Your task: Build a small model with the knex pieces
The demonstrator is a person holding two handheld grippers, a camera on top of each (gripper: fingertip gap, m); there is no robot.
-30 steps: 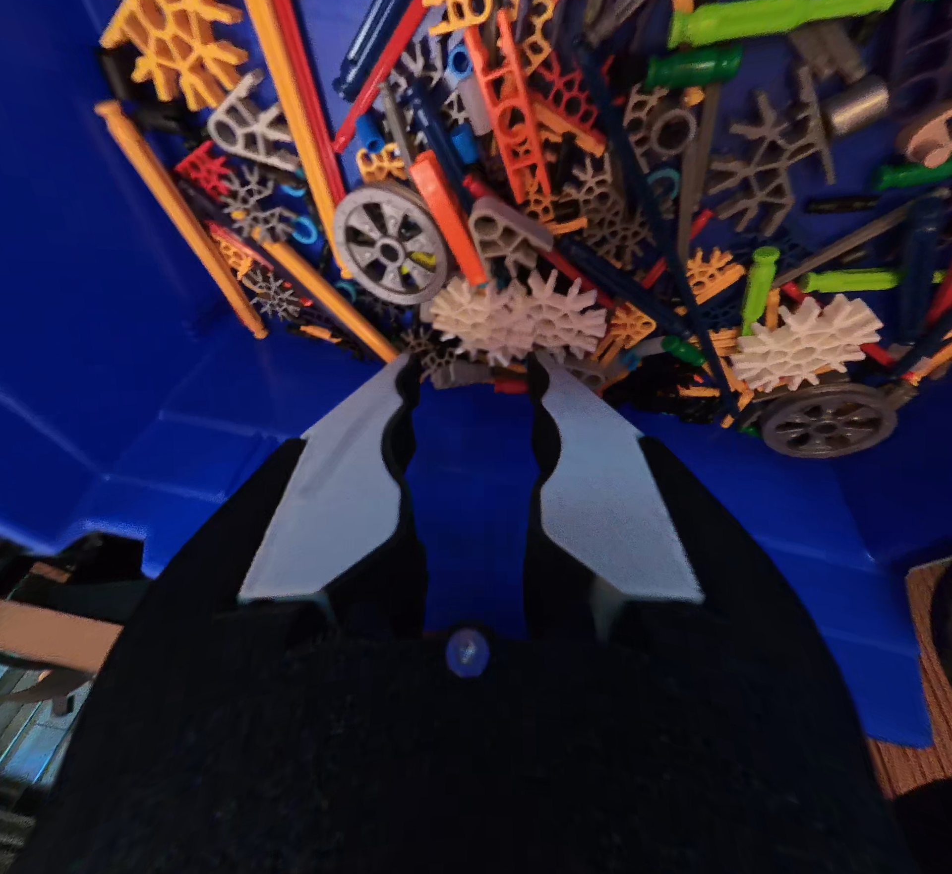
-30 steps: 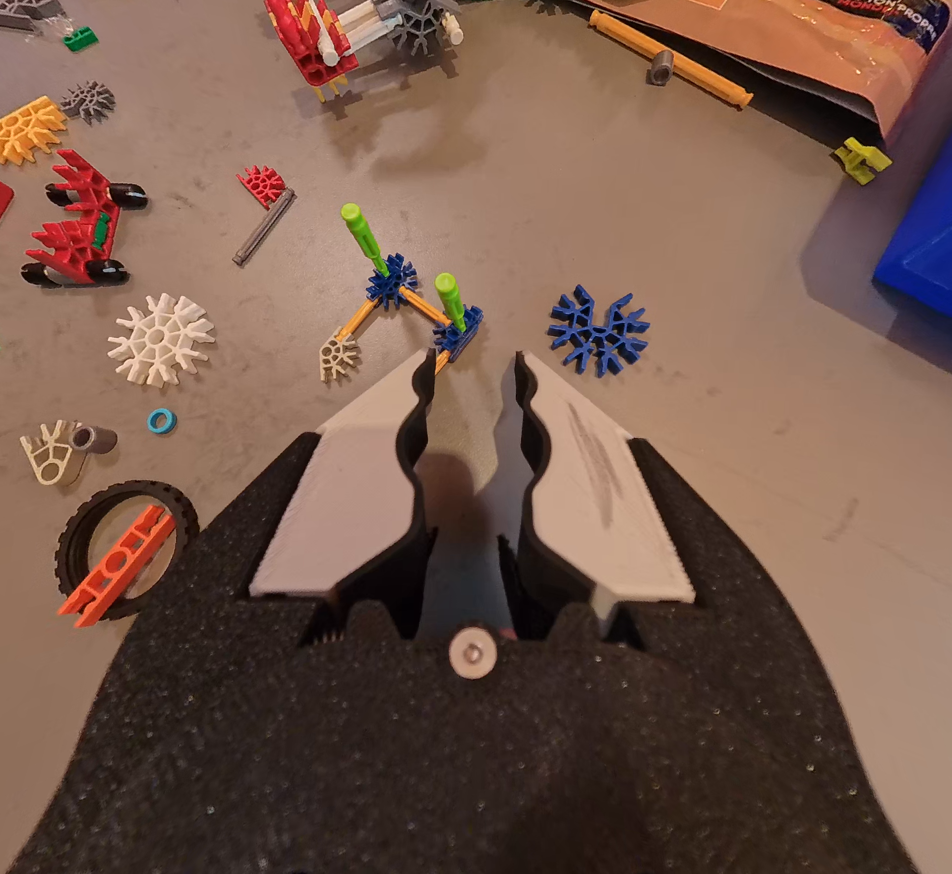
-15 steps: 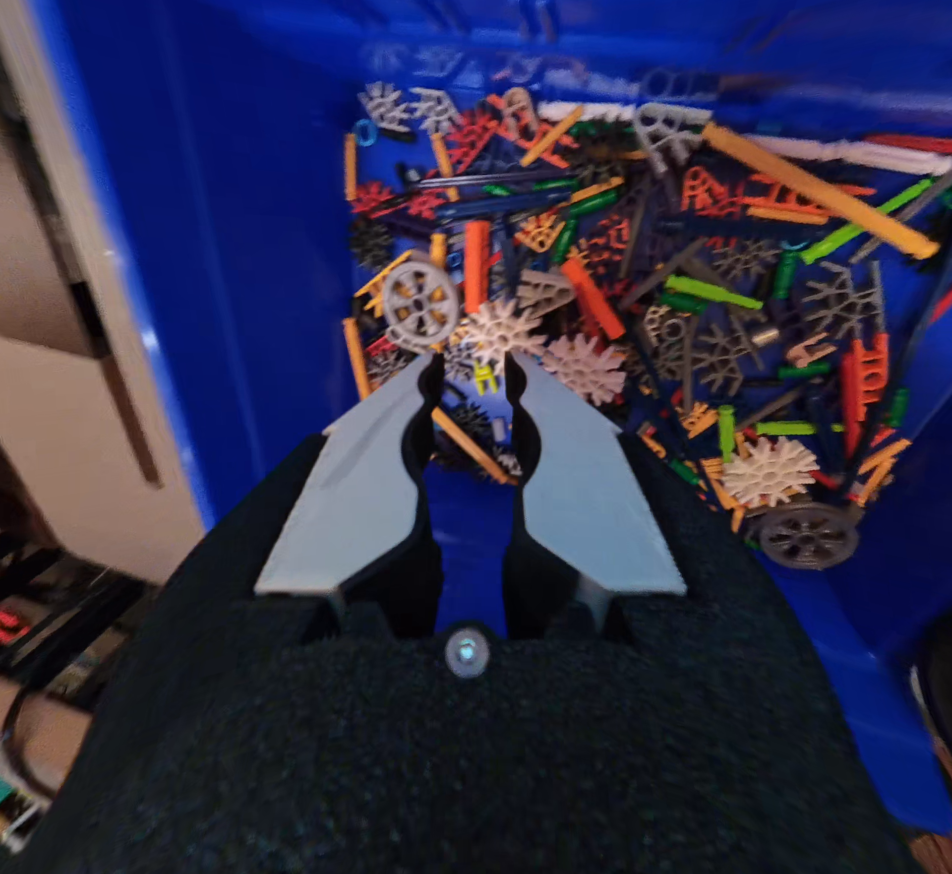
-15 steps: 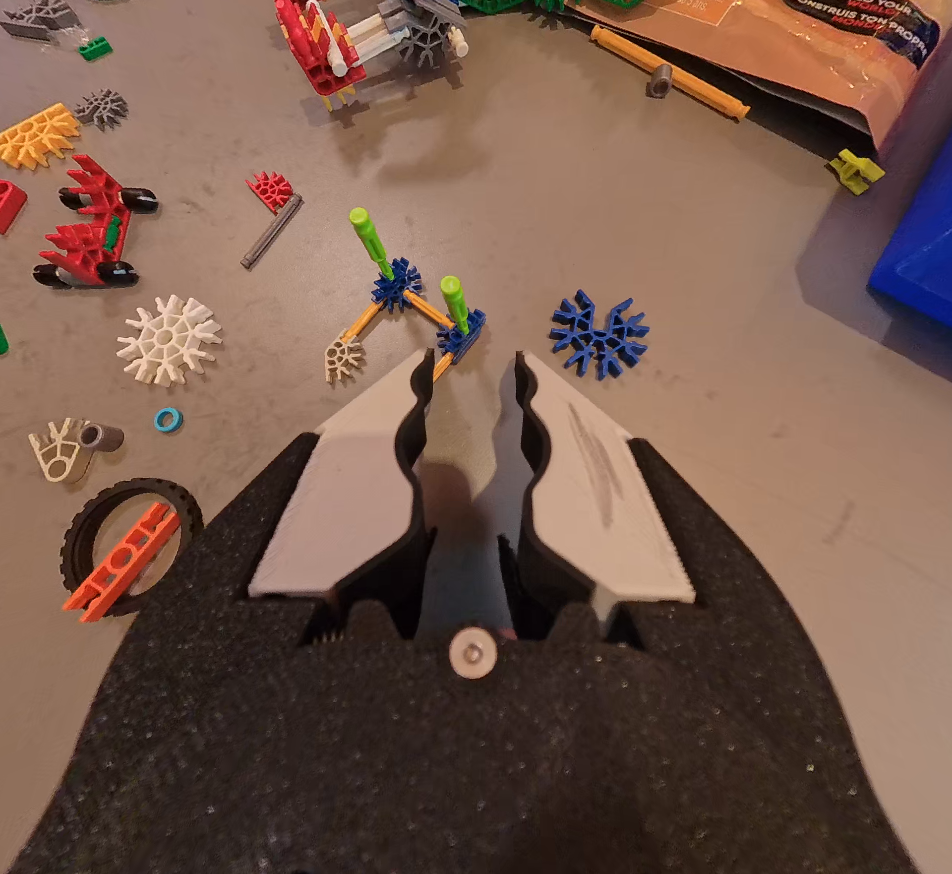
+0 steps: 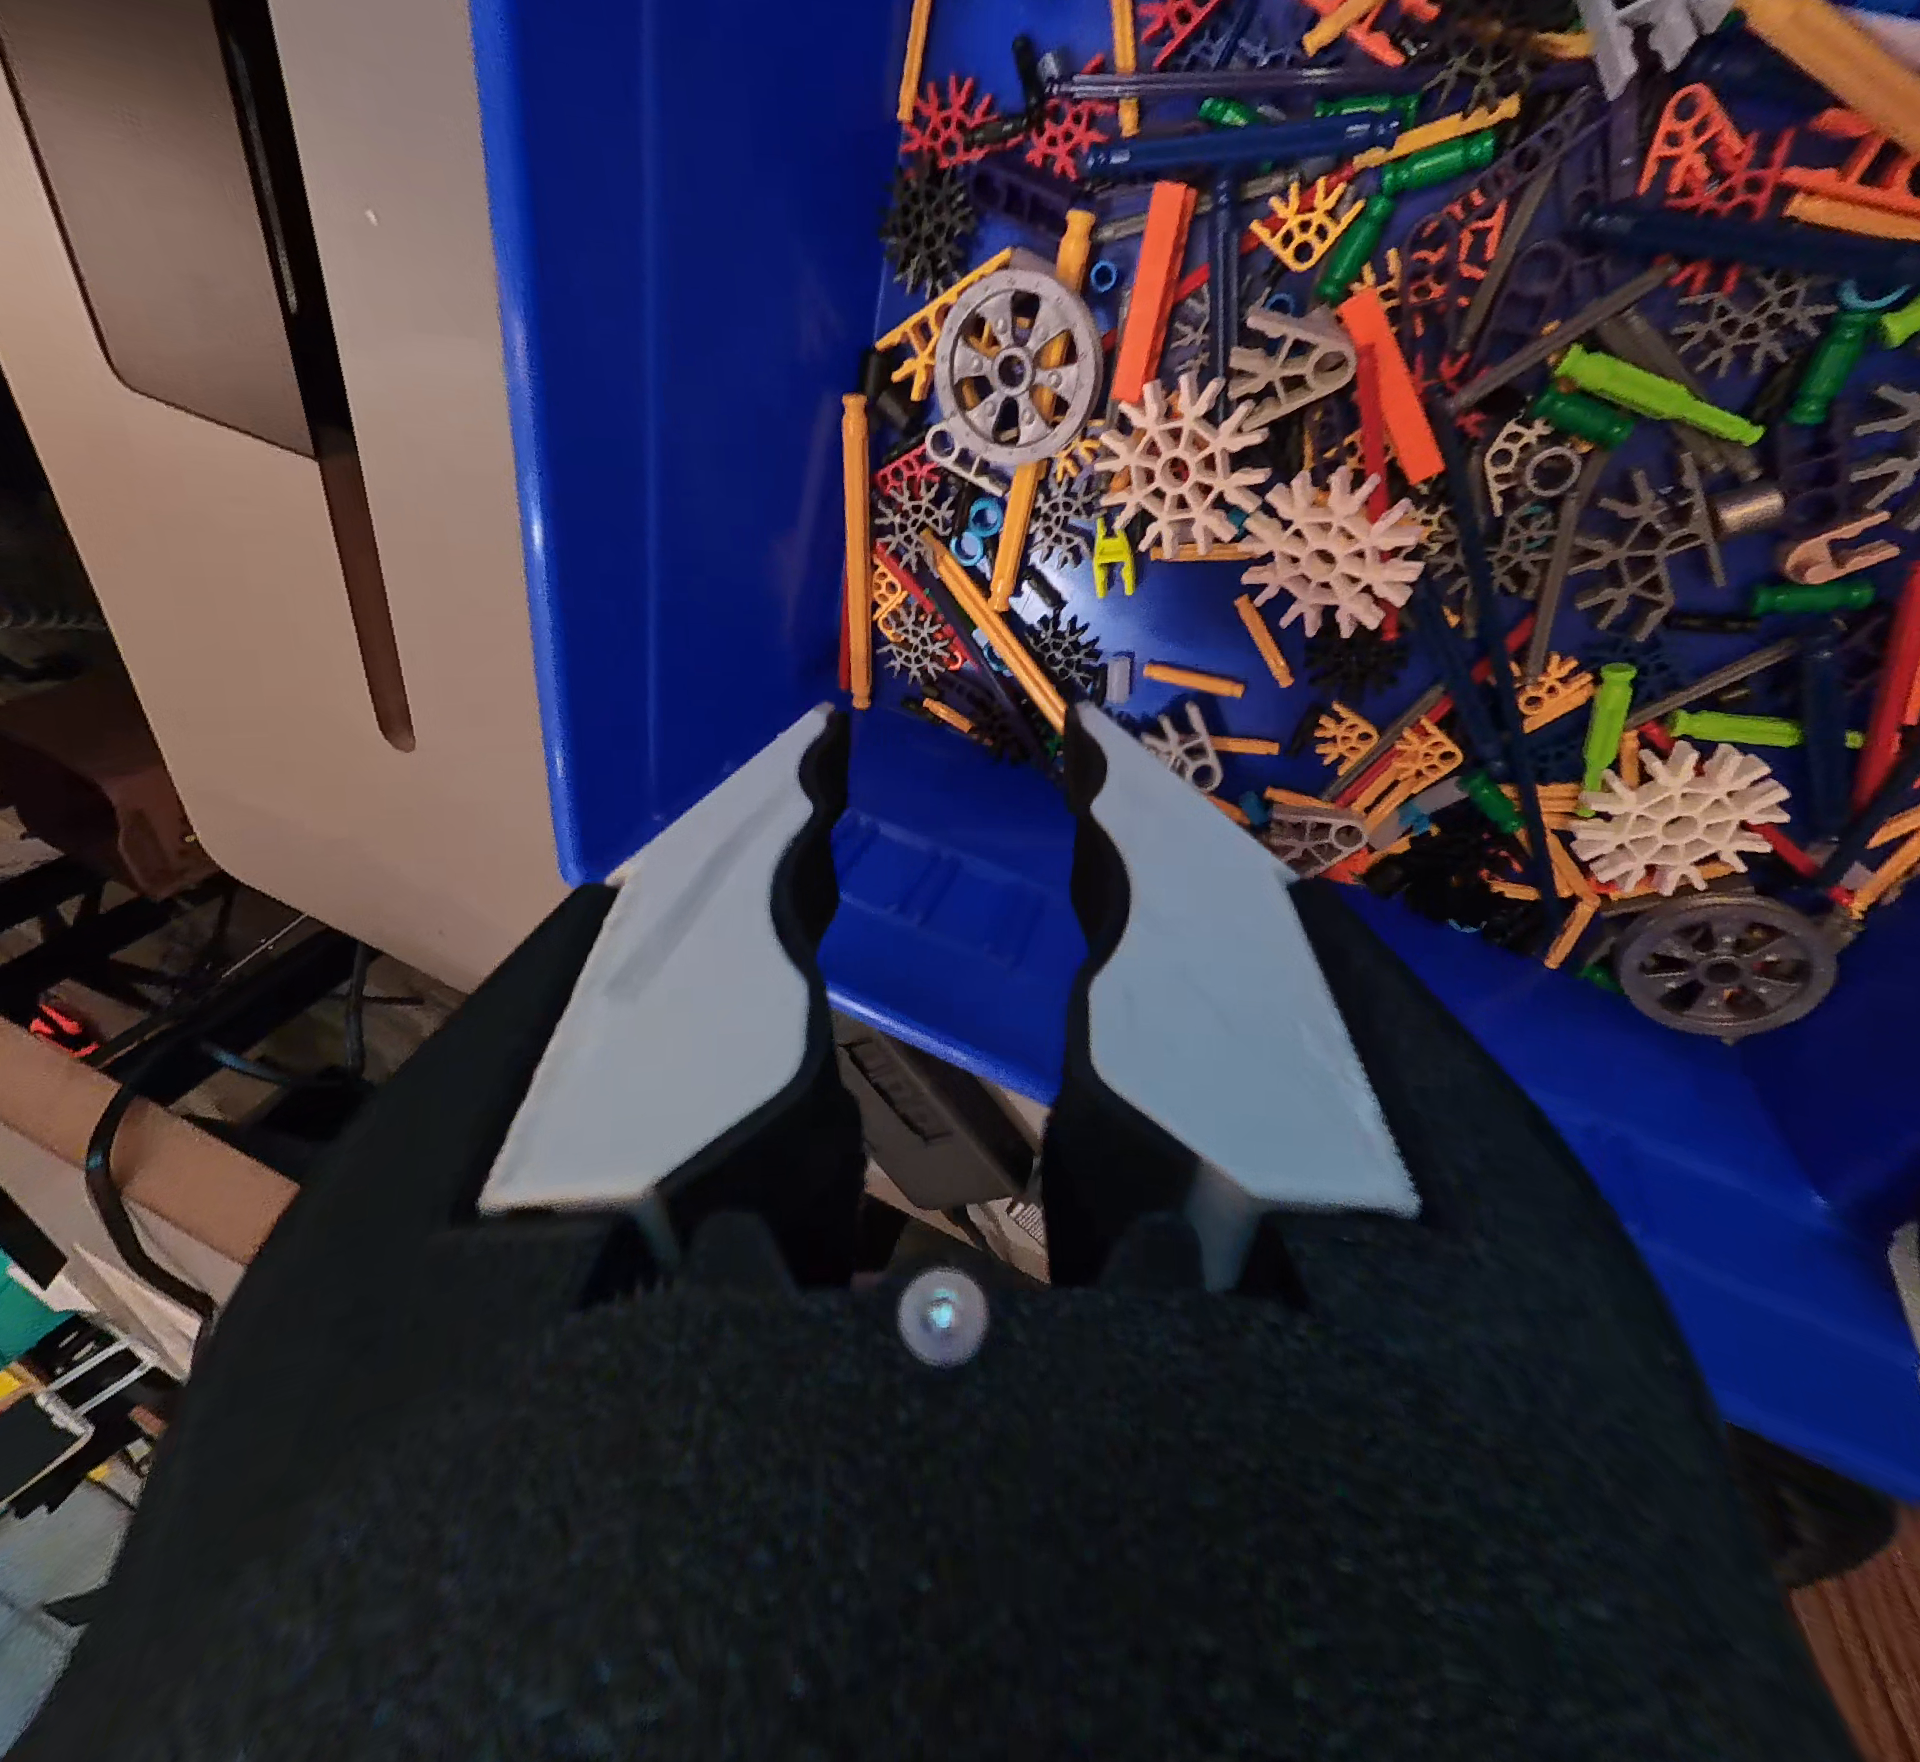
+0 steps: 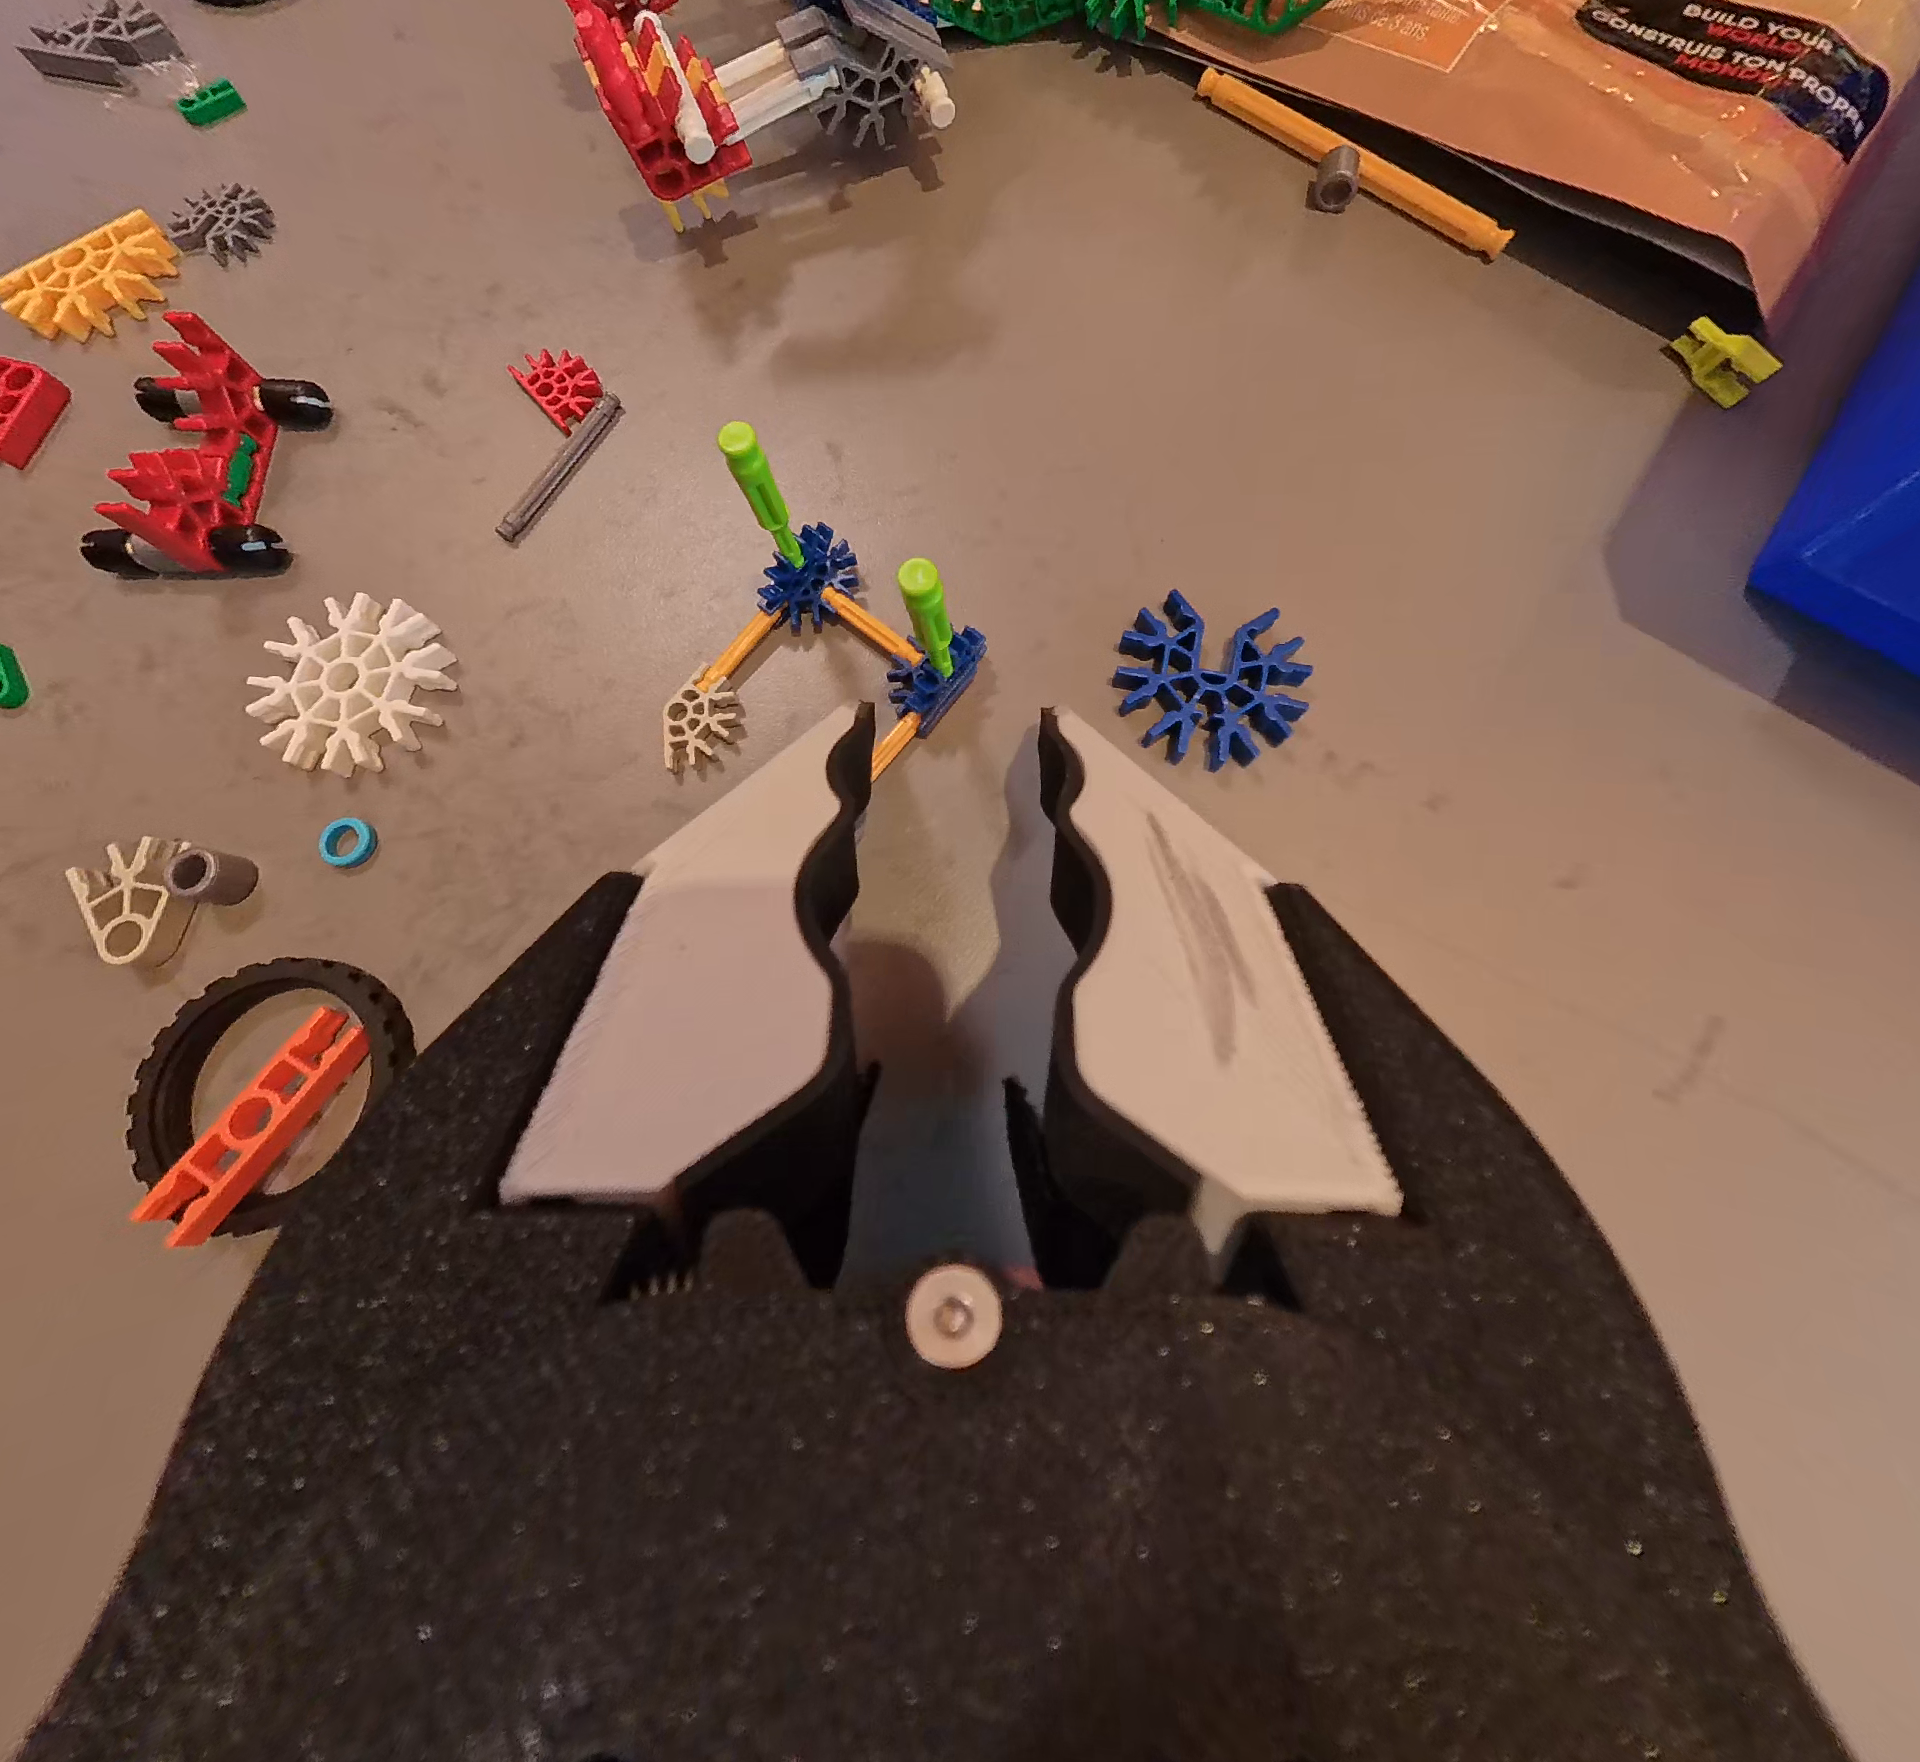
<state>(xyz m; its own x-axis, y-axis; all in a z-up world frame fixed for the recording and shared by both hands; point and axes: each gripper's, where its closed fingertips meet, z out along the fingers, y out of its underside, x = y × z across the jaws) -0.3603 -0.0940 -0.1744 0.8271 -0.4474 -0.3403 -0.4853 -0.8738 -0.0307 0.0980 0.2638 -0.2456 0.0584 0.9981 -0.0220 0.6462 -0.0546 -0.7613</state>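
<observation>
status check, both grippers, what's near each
Left gripper open, empty, over blue bin corner by grey spoked wheel. Right gripper open, empty, above grey table; small blue-and-orange rod assembly just past left finger.

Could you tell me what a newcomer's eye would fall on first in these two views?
The blue bin heaped with colourful rods and connectors, a grey spoked wheel near its left wall, above the open, empty left gripper. On the grey table, a small blue-and-orange assembly with two green pegs stands just beyond the open right gripper.
</observation>
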